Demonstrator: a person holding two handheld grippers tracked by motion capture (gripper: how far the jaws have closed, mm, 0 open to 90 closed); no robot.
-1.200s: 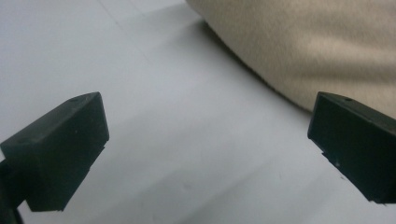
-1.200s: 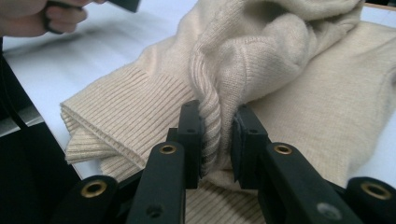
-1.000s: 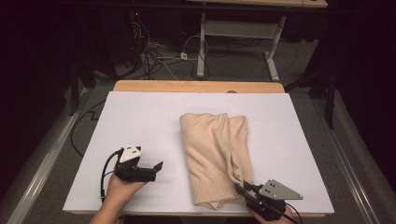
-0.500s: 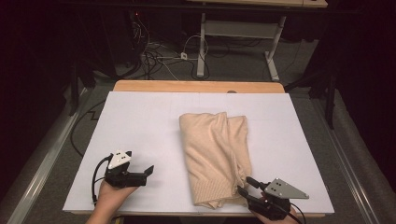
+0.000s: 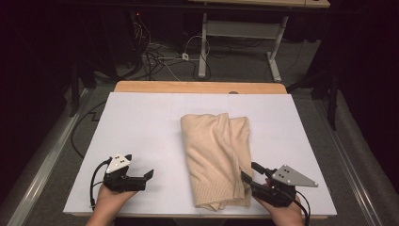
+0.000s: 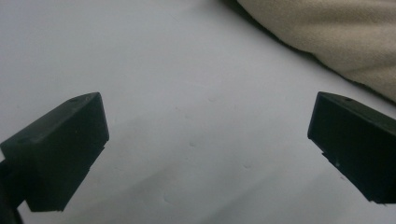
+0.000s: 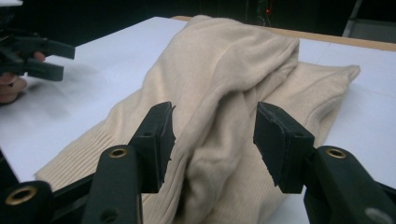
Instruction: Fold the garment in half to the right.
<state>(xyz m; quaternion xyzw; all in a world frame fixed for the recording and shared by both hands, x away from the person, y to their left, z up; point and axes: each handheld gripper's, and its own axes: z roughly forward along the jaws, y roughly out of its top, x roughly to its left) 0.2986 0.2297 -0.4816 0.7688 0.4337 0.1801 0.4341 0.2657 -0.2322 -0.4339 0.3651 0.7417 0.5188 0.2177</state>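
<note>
Resting at the beige sweater (image 5: 216, 157) near edge, right claw (image 5: 248, 176) has just been opening, fabric between but unpinched; left claw (image 5: 147, 176) released over the desk (image 5: 141, 122).

My jaws are matte black, with brass-coloured rivets. The sweater (image 5: 215, 157) before me is plain cream-beige, ribbed at its hem. It lies on a white sheet (image 5: 141, 127) over a light wooden table (image 5: 197, 87).
</note>
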